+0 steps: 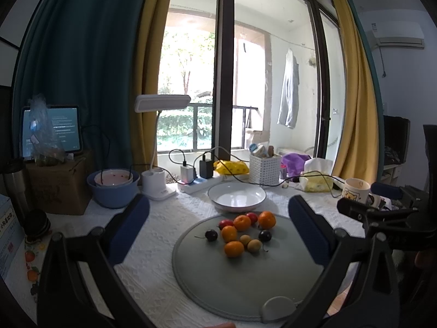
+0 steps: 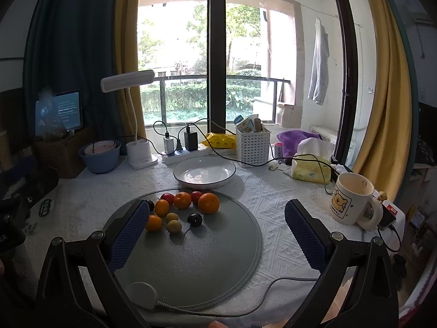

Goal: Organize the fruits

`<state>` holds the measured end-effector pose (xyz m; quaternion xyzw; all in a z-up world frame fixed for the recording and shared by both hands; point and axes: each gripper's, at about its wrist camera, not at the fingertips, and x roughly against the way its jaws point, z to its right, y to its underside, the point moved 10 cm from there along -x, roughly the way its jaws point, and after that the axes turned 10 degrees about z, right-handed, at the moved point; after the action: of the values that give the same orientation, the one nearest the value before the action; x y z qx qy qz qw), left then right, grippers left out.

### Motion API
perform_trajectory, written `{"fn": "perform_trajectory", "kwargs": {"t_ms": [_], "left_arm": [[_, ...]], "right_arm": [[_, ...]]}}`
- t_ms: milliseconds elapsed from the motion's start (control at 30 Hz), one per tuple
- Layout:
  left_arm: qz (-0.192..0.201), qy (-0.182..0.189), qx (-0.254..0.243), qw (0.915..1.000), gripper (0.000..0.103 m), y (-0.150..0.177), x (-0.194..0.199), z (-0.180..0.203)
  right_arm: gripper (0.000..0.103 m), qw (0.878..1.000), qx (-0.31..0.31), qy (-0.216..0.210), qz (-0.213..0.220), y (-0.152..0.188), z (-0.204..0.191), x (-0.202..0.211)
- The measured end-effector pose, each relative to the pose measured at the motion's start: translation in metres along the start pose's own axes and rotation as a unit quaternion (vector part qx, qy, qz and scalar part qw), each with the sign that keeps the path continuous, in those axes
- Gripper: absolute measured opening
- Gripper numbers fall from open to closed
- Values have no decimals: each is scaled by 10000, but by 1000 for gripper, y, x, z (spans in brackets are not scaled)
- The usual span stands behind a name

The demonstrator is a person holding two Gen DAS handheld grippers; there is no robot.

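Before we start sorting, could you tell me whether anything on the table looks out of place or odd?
Nothing is spilled or damaged. The fruits lie loose on the grey round mat while the white plate behind it sits empty. A black cable trails beside the plate.

a tall glazed door (image 1: 226, 63) with dark frames fills the far wall; strong daylight is admitted through it. a balcony with a dark railing (image 2: 218, 80), a hedge and trees is seen beyond. a pale garment (image 1: 289, 90) is hung on the balcony wall. yellow curtains (image 1: 355, 82) are drawn back at both sides, backed by dark teal ones (image 1: 82, 63). a white air conditioner (image 1: 397, 37) is mounted high on the right wall. the table is covered with a white textured cloth (image 2: 273, 199). a white desk lamp (image 1: 161, 104) is stood near the glass, unlit. a lit screen (image 1: 53, 129) is propped on a cardboard box (image 1: 61, 183) at the left.
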<state>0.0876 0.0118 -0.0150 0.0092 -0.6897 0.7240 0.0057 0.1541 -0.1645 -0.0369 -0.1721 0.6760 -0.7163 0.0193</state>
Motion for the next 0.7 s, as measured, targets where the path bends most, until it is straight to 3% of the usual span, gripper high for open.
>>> {"fn": "perform_trajectory", "kwargs": {"t_ms": [700], "left_arm": [[14, -27, 19, 10000, 102, -3, -3, -2]], "right_arm": [[102, 10000, 1, -5, -4, -2, 1, 0]]}}
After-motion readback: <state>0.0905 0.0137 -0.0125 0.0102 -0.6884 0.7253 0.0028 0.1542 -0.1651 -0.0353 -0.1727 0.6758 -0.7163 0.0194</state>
